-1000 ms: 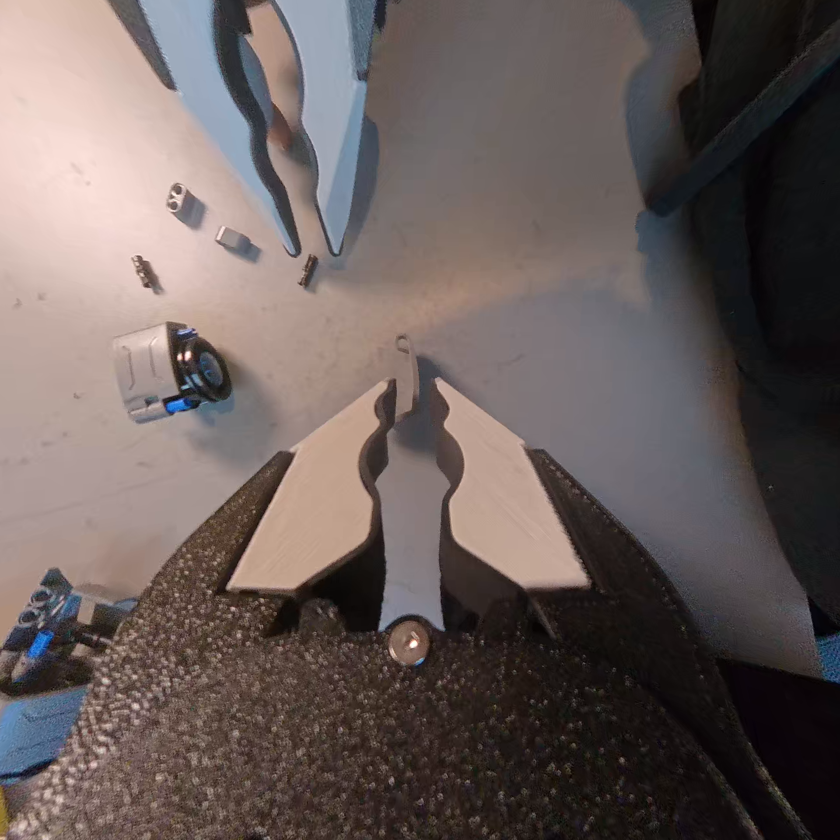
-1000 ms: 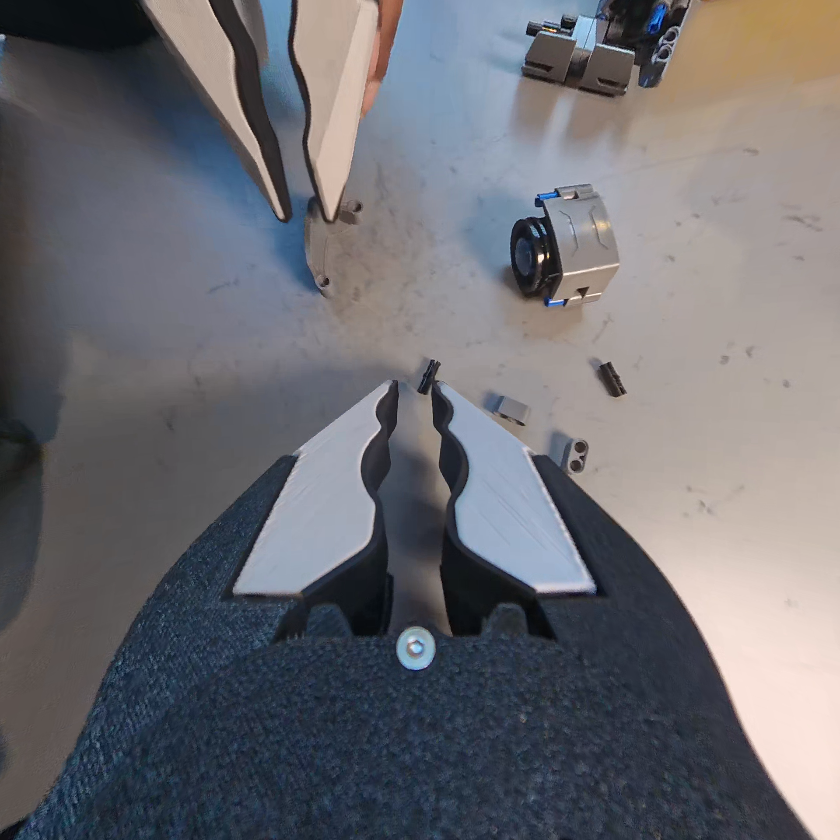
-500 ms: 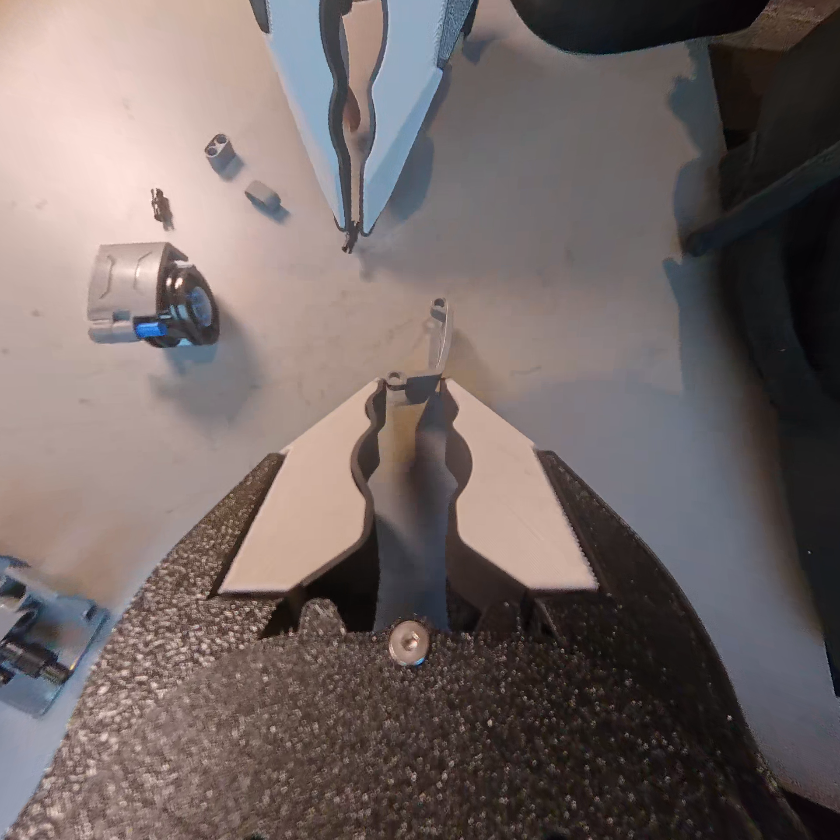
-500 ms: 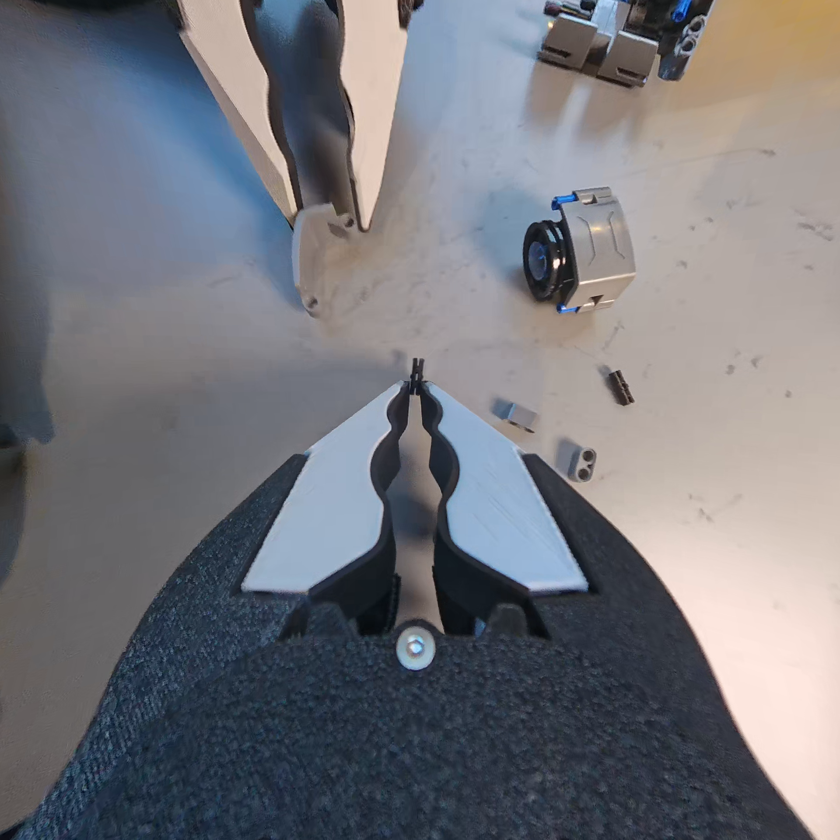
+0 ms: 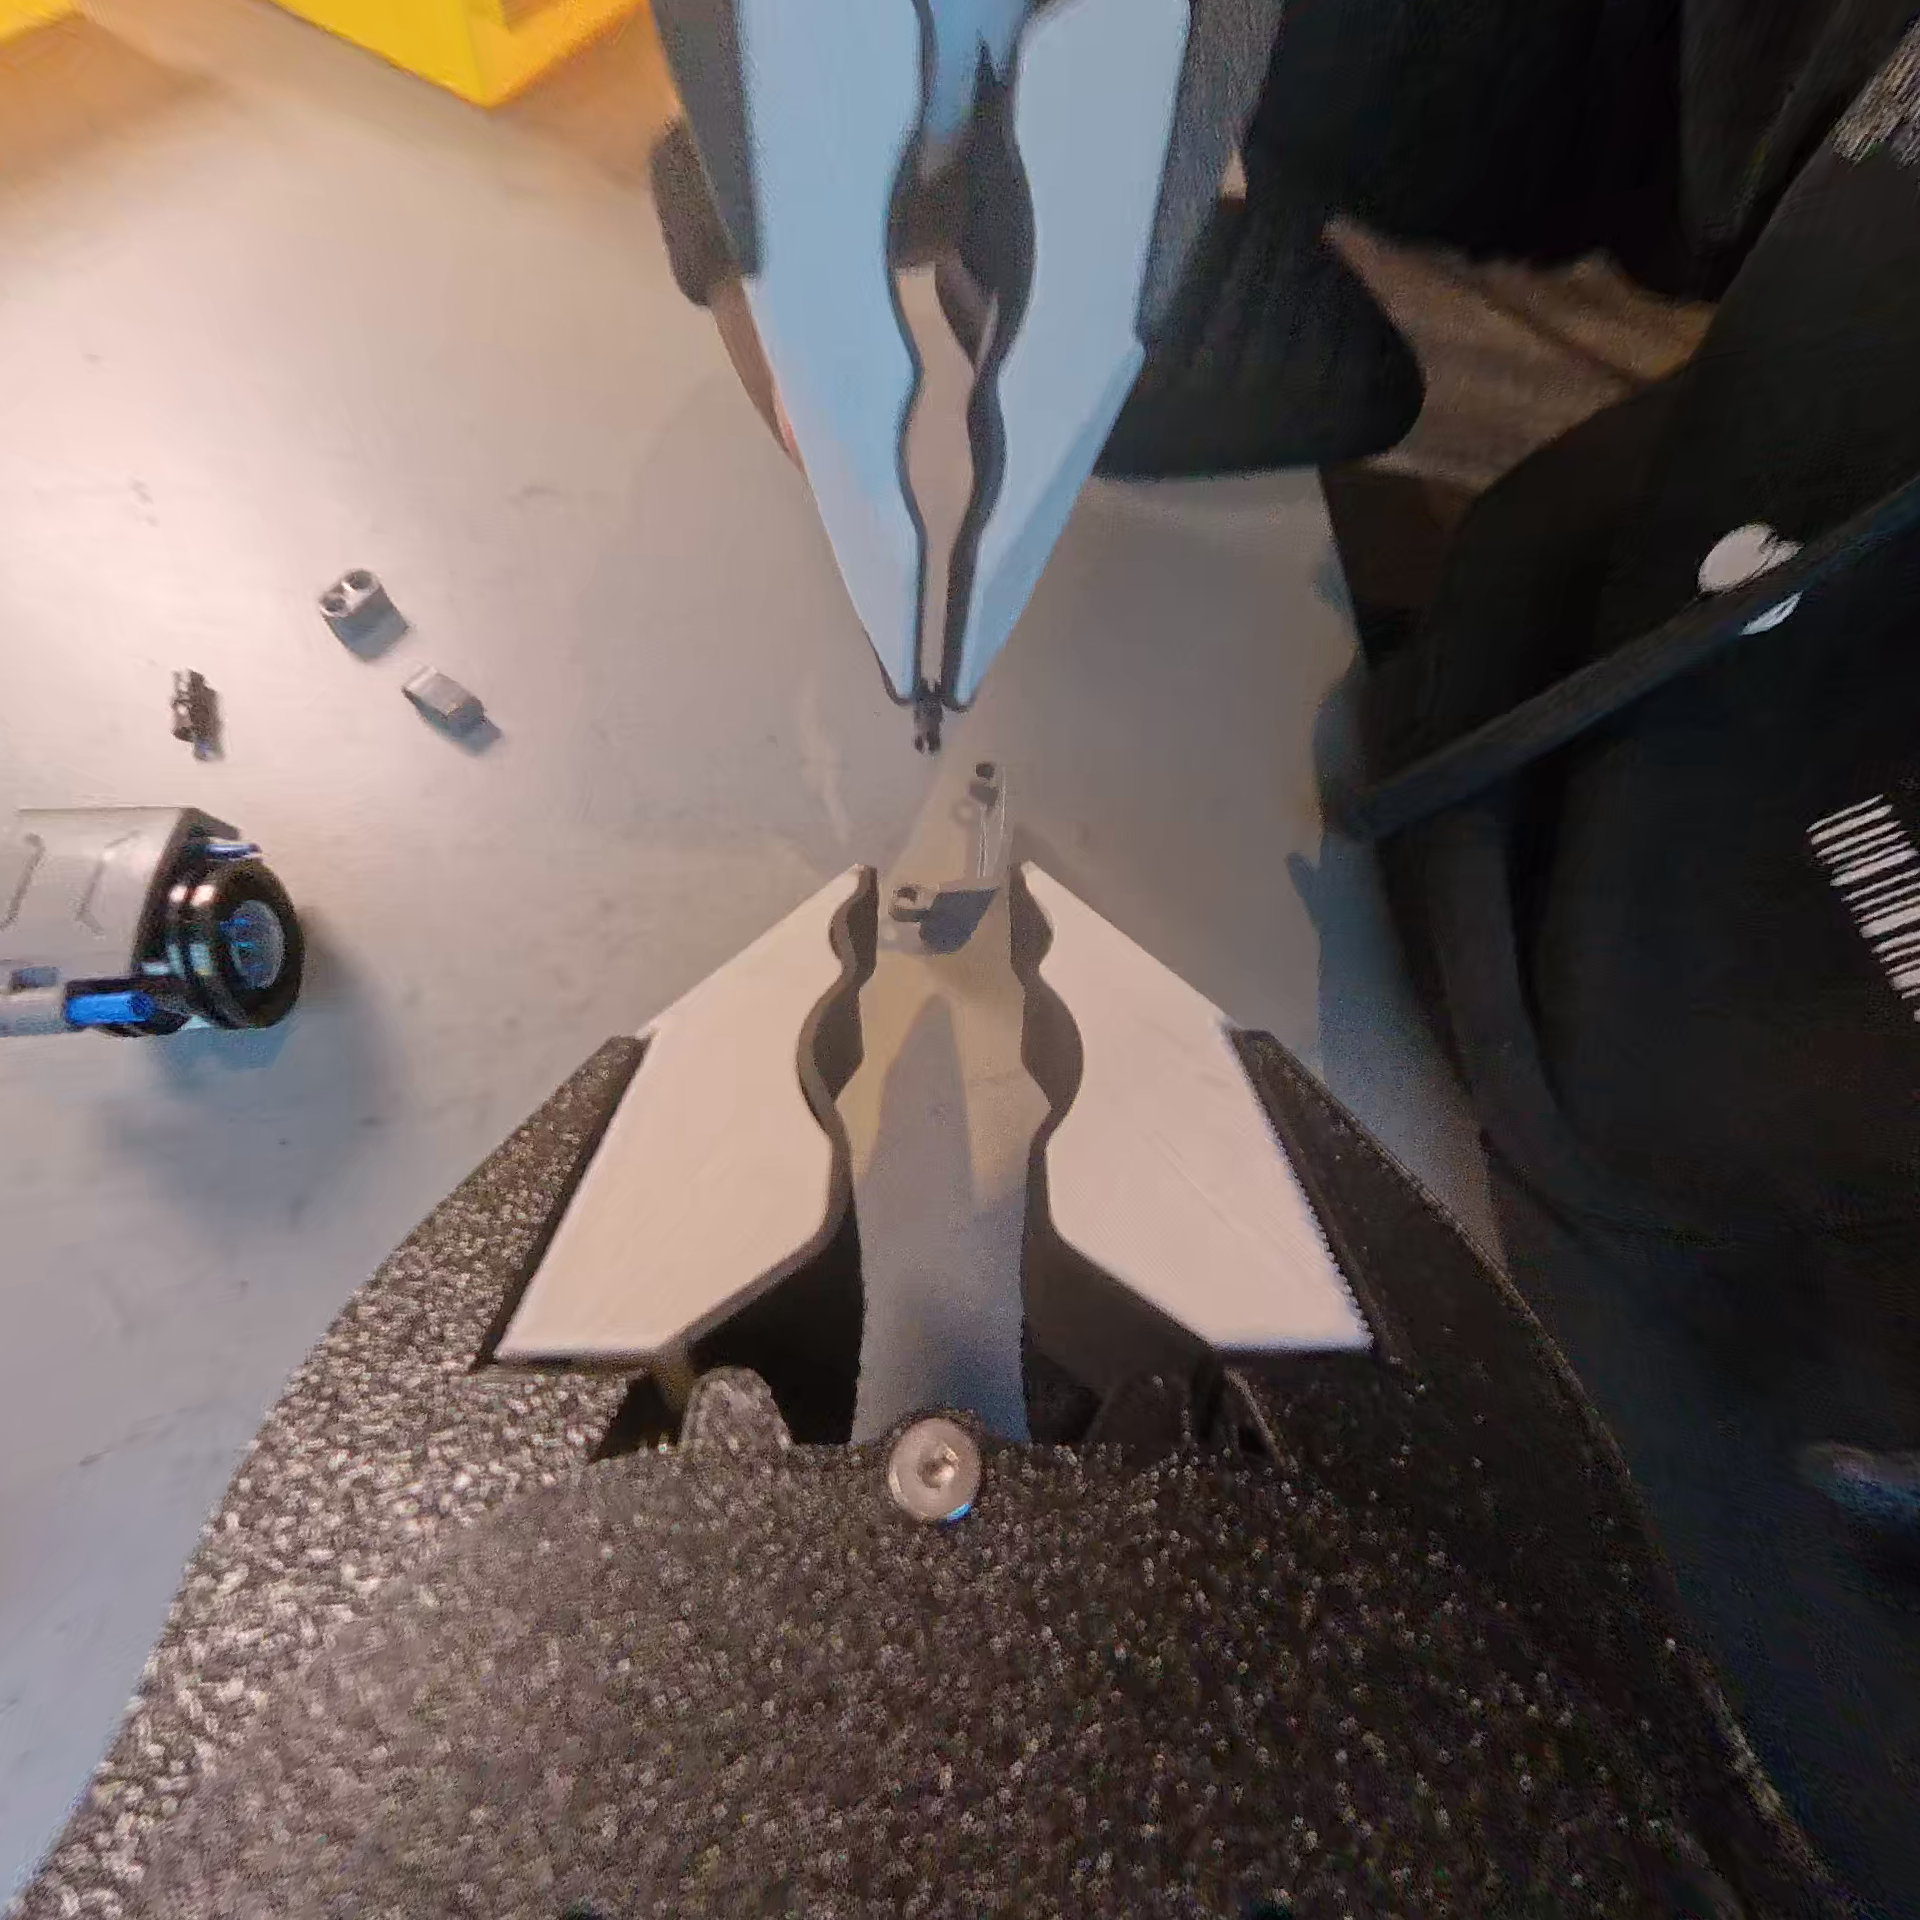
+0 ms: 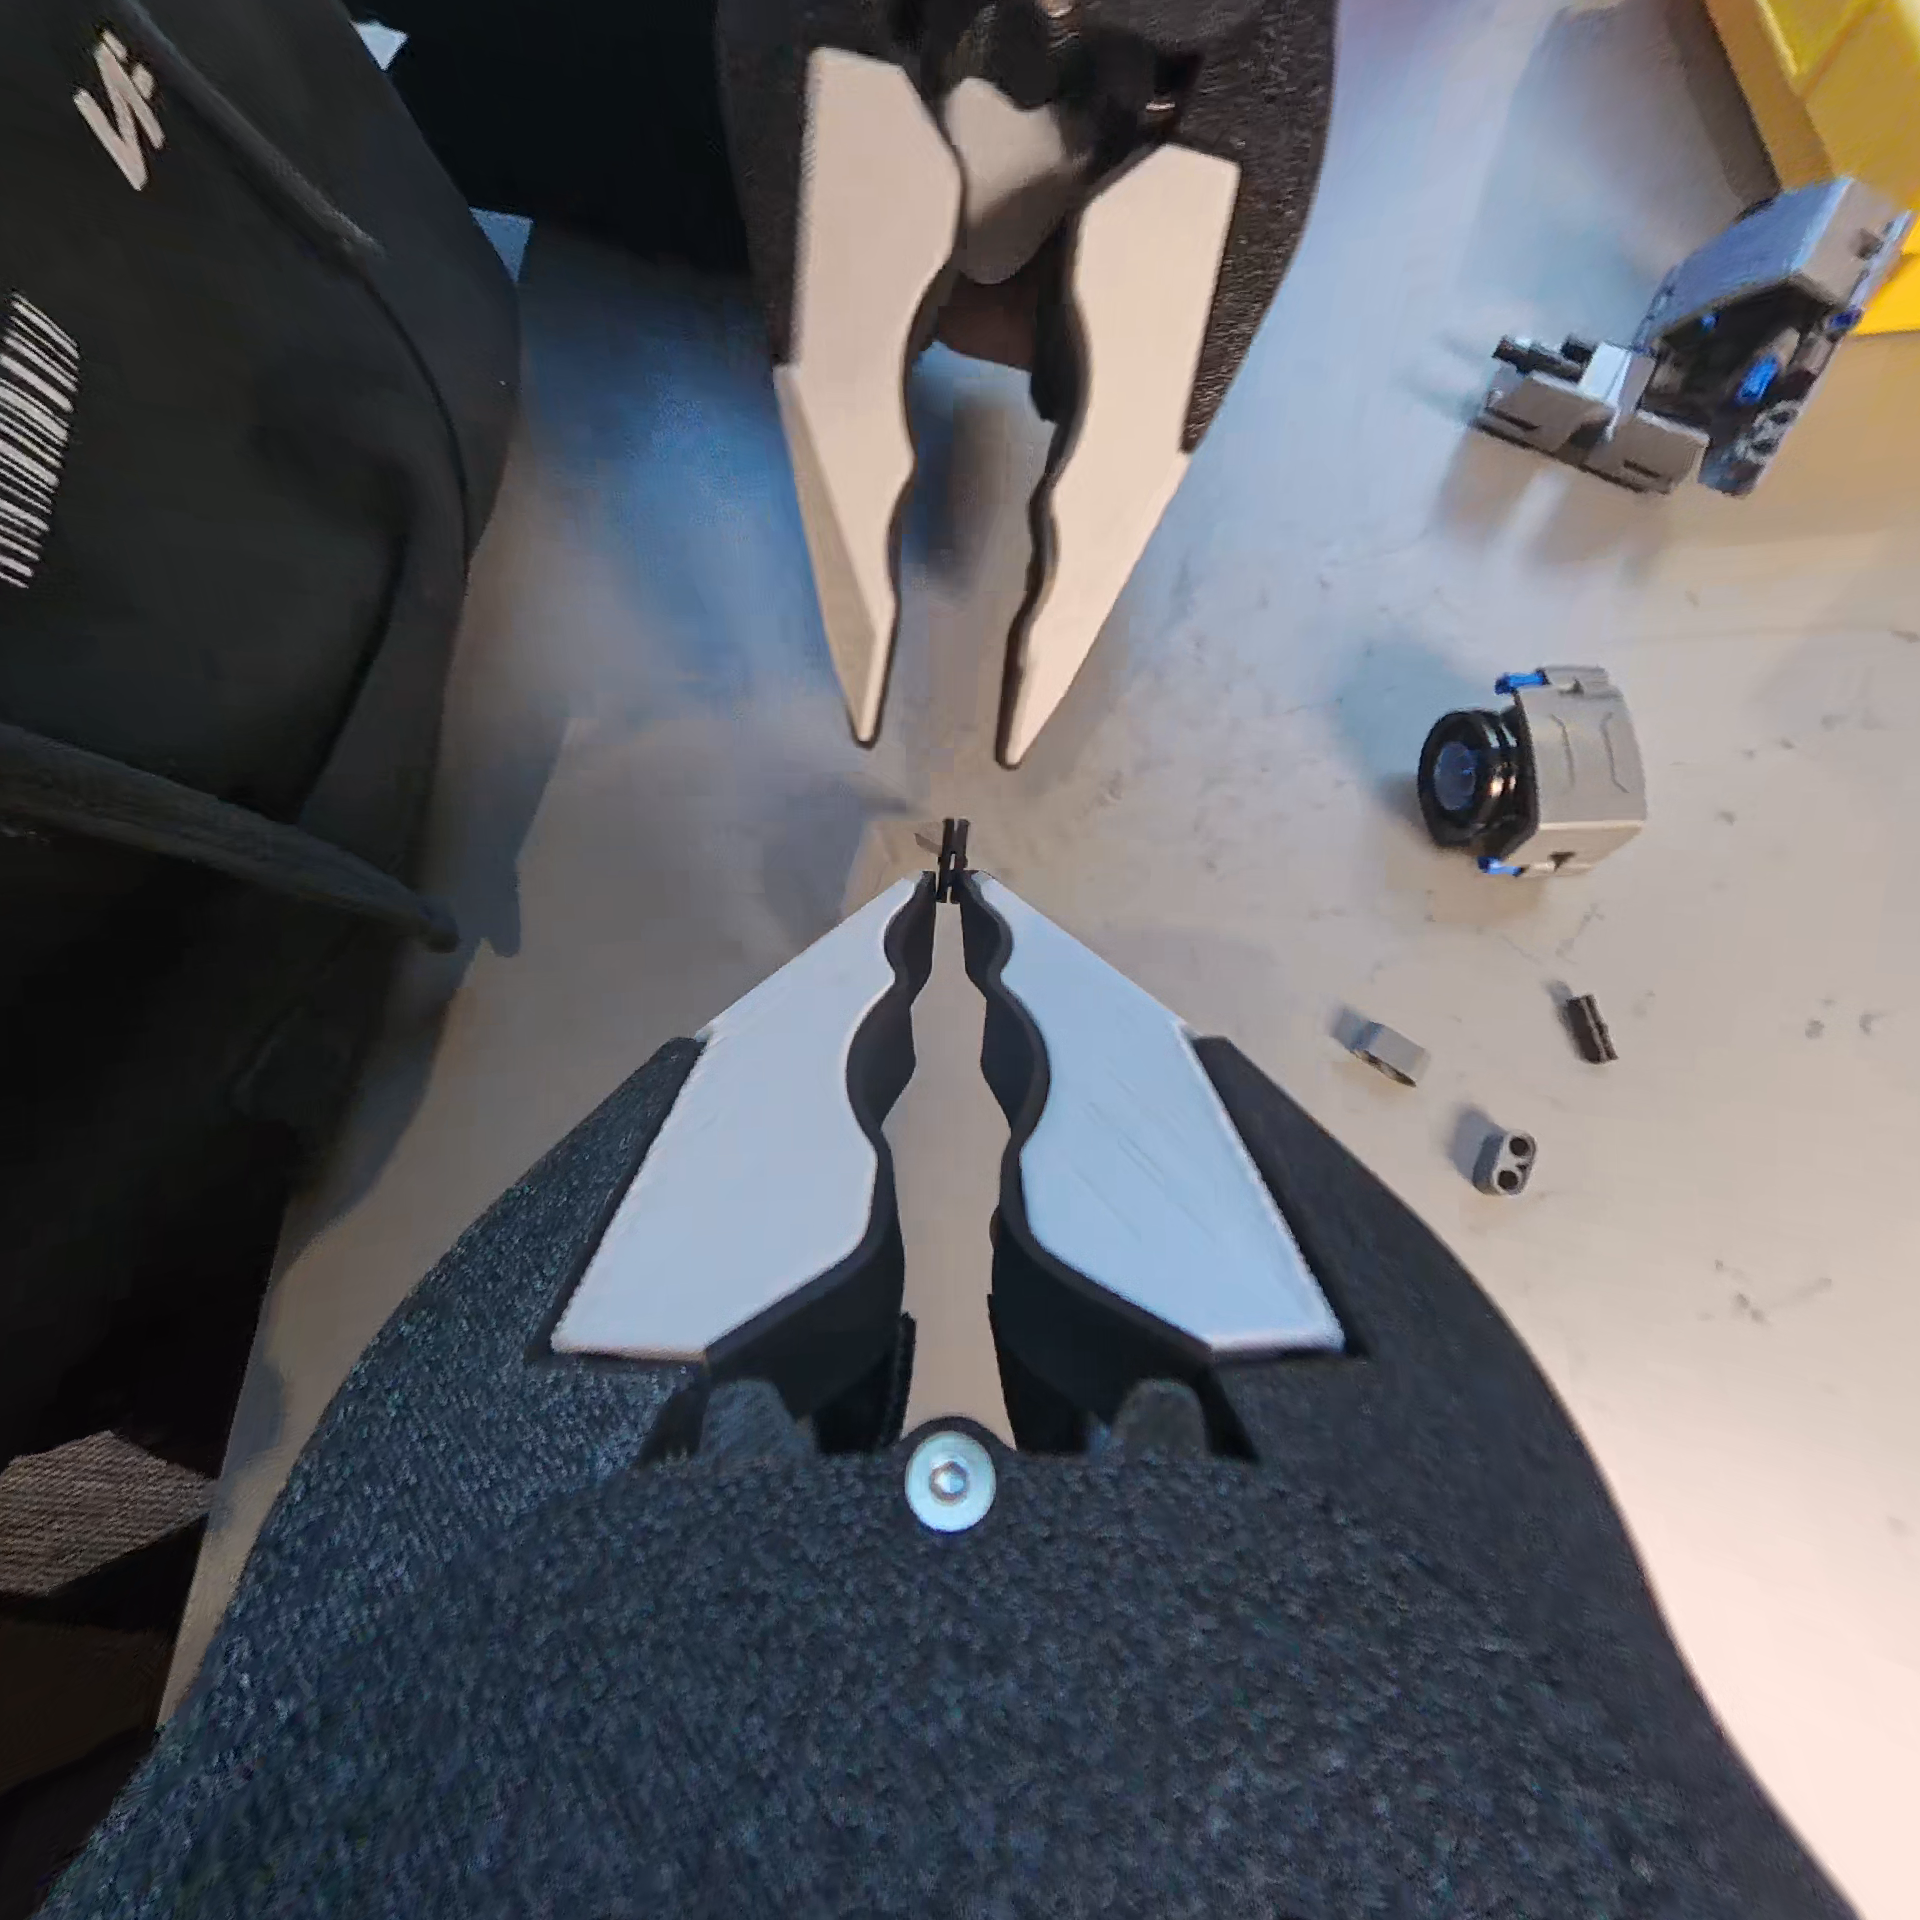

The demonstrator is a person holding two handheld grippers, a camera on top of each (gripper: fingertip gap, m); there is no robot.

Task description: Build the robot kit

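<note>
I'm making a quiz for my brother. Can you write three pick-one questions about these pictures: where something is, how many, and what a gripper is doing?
1. In the right wrist view, the grey block with the black lens lies:
A) right of the right gripper
B) left of it
C) between its fingers

2. How many small loose parts lie just below that block?
A) one
B) three
C) six

3. The right gripper is:
A) wide open
B) shut on a black pin
C) gripping a yellow box

Answers:
1 A, it sits off to the right.
2 B, a grey brick, a two-hole connector and a black peg.
3 B, the pin sticks out between the closed tips.
</note>
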